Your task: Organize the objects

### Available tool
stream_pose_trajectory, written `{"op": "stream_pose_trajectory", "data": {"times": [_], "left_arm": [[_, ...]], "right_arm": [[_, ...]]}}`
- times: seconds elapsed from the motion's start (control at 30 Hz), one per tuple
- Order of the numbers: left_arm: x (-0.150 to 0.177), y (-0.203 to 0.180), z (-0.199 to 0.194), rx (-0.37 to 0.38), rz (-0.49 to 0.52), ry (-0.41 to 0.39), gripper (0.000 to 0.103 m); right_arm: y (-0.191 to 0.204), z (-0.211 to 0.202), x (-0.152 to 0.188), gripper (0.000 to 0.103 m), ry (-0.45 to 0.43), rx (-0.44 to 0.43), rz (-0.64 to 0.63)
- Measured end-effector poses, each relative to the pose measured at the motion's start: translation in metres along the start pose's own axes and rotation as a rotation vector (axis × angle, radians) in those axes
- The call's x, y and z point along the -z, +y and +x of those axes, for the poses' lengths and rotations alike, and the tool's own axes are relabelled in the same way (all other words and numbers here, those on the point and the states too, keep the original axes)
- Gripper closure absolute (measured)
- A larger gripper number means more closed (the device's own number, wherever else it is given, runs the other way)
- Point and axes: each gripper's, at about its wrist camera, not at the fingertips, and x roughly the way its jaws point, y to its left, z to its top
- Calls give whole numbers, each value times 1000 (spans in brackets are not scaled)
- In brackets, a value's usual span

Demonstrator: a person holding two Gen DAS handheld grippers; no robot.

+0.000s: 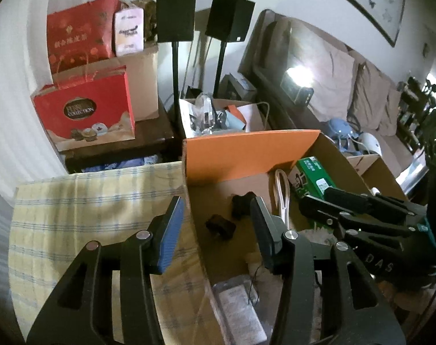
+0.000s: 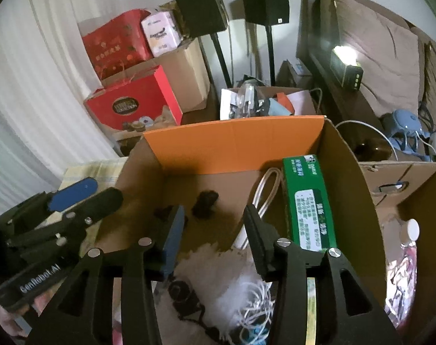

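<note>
At the far left lies a yellow checked cloth point(image 1: 97, 201), and the left hand-held gripper point(image 1: 218, 224) hovers over its edge where it meets the cardboard box point(image 1: 327, 149), jaws wide apart and holding nothing. Its left finger hangs over the cloth and its right finger over the box interior. The step in hand appears to be selecting an item from the box; to do it well, centre the open jaws over one object, descend vertically, and close only when both pads bracket it, avoiding the loose cords. Two small dark objects point(image 1: 221, 225) lie on the box floor directly between and just ahead of the left gripper's fingers. The same pieces sit just ahead of the right hand-held gripper point(image 2: 213, 224), which is also fully open and empty. A looped white cable point(image 2: 265, 192) lies just beside its right finger, touching the green carton point(image 2: 307, 201) that stands along the right box wall. Tangled white cords point(image 2: 255, 307) lie beneath the right gripper and could snag during descent.
</note>
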Motion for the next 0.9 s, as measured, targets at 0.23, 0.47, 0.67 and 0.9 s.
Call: {"op": "stream_pose_trajectory", "data": {"times": [0.23,0.47,0.67,0.9], "left_arm": [[9,15,-31,-31,-21,-42,26],[21,27,-55,-50,-37,-53,23],[29,31,-71,-71,-41,-62,13],[38,38,-86,-82,-55,-70,6]], "right_arm": [[9,-33,10,45,-61,-1,2],[23,-49,21,22,-89,40,-36],[31,-60,29,17,-109,64,-45],[39,-78,36,3,-150,67,-55]]}}
